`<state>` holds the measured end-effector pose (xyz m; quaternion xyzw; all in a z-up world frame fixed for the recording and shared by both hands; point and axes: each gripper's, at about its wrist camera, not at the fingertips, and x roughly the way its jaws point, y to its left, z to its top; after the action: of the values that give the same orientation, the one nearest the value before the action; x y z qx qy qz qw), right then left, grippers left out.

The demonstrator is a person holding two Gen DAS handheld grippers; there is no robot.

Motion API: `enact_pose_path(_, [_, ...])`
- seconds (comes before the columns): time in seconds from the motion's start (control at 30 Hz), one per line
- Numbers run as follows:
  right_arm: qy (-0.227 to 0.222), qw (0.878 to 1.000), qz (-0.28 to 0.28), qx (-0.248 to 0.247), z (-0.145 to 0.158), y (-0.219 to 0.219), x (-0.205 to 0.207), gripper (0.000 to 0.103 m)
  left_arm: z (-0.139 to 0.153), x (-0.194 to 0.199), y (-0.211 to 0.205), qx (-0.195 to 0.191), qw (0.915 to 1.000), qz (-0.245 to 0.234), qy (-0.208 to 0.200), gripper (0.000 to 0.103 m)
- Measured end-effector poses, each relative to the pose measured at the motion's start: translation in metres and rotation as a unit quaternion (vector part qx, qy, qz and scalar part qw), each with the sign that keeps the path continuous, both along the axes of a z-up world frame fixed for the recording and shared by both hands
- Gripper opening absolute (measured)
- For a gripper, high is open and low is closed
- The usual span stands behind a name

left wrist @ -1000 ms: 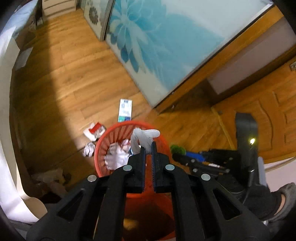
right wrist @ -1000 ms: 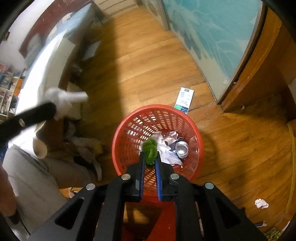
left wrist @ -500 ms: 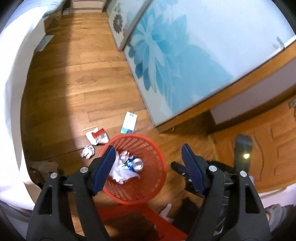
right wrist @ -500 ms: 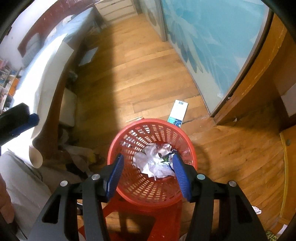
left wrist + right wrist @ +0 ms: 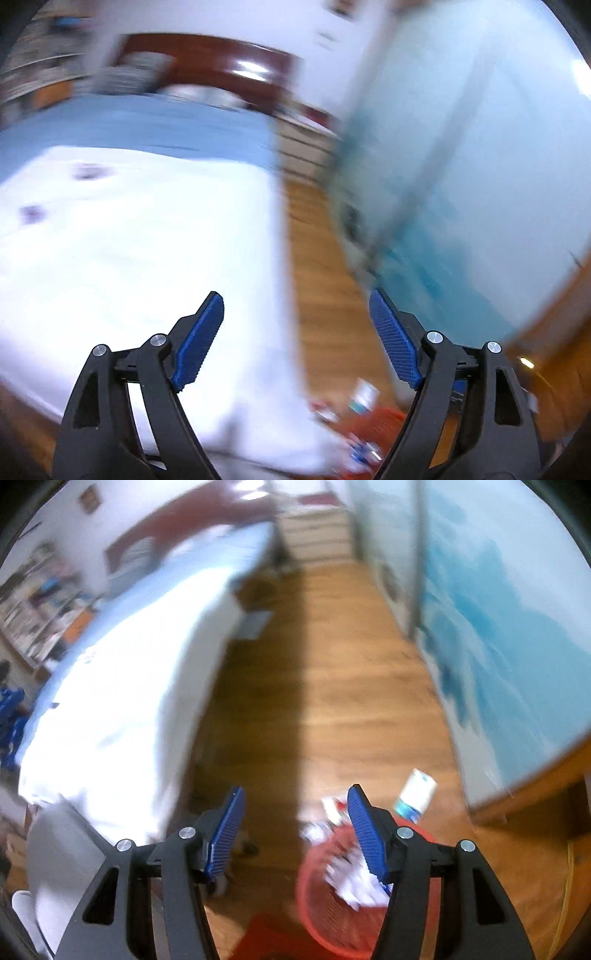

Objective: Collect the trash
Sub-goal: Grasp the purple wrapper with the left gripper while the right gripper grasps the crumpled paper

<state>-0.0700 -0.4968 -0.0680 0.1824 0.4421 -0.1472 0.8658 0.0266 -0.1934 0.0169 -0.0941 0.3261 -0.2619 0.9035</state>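
Both views are motion-blurred. My right gripper point(image 5: 295, 805) is open and empty, raised above the floor. The red mesh basket point(image 5: 325, 915) sits low and right of it, holding crumpled white paper point(image 5: 351, 886). A white and teal carton point(image 5: 415, 794) and small scraps point(image 5: 328, 808) lie on the floor just beyond the basket. My left gripper point(image 5: 295, 314) is open and empty, pointing across the room at the bed. The basket point(image 5: 384, 417) and the carton point(image 5: 364, 397) show faintly at the bottom of the left wrist view.
A bed with a white sheet point(image 5: 122, 709) and blue cover point(image 5: 147, 125) fills the left. A blue flower-patterned sliding door point(image 5: 498, 627) runs along the right. Wood floor point(image 5: 314, 686) lies between them. A white drawer unit point(image 5: 314, 535) stands at the far end.
Both grippers have swung upward and away from the basket, so the views now look across the room. Both opened about half a second ago, dropping the white paper and the green item into the basket.
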Motion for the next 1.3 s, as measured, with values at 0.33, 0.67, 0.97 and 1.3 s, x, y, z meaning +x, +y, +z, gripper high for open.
enact_pose_path(0.33, [-0.063,0.991,0.115,0.027,0.024,0.166,0.198,0.063,-0.059,0.129,0.206,0.021,0.9732,0.226,0.038,0.081])
enact_pose_path(0.67, [-0.086,0.971,0.221,-0.040,0.034,0.315,0.389,0.068,-0.077,0.233,0.232,0.025,0.9818,0.181,0.051,0.081])
enact_pose_path(0.97, [-0.086,0.957,0.265,-0.075,0.018,0.386,0.583,0.082,-0.119,0.276,0.241,-0.015,0.9654,0.217,0.145,0.075])
enact_pose_path(1.3, [-0.079,0.940,0.285,-0.169,-0.026,0.446,0.729,0.084,-0.120,0.271,0.253,-0.034,0.9648,0.210,0.154,0.023])
